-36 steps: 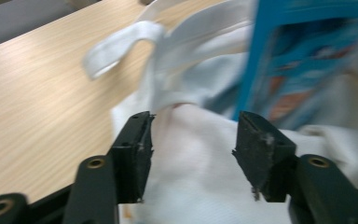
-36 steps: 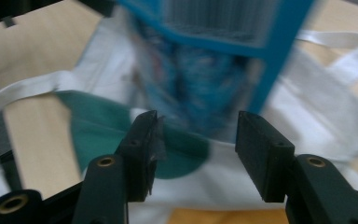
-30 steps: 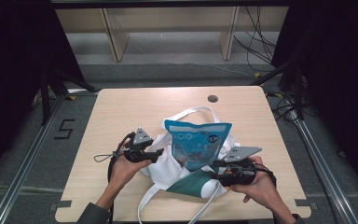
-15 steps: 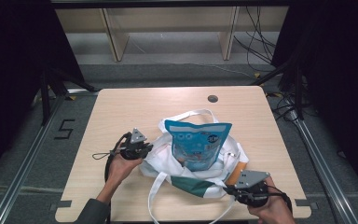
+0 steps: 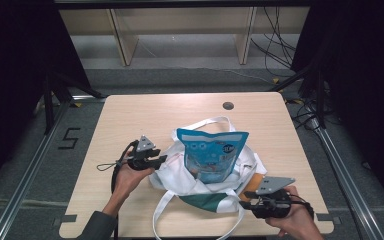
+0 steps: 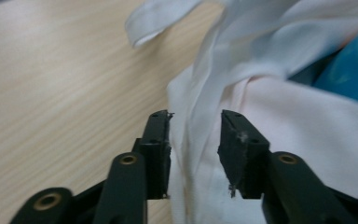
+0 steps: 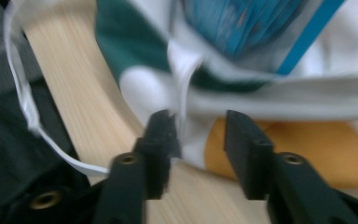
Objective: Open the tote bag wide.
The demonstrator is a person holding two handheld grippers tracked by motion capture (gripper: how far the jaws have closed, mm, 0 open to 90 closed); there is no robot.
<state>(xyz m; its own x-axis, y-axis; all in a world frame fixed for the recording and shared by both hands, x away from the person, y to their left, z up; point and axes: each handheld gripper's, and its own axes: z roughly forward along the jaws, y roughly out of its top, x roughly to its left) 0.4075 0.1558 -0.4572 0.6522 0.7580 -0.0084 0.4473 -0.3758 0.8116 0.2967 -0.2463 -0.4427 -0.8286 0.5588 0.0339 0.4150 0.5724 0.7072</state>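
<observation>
So there's a white tote bag (image 5: 180, 177) crumpled in the middle of the light wood counter (image 5: 130, 115), with a blue stand-up pouch (image 5: 211, 154) sitting upright in its mouth, top edge poking well above the fabric. The bag has a green panel along its near side and an orange patch (image 5: 250, 182) peeking out at the right, and its white straps (image 5: 215, 121) loop out front and back onto the counter. The left gripper (image 5: 161, 160) is right at the bag's left edge, held in the person's left hand (image 5: 126, 175); in the left gripper view its jaws are parted with a fold of white cloth (image 6: 200, 126) running up between them, and I can't really tell if either pad is pressing on it, so call it open around the fabric. The right gripper (image 5: 247, 200) is down at the near right of the counter, just beside the bag's green corner, in the right hand (image 5: 295, 220). Its own view is blurry, but the jaws stand apart with a white strap (image 7: 184, 93) and bag edge hanging right in front of the gap, nothing pinched. There's a small dark round hole (image 5: 228, 105) in the counter near the far edge.
</observation>
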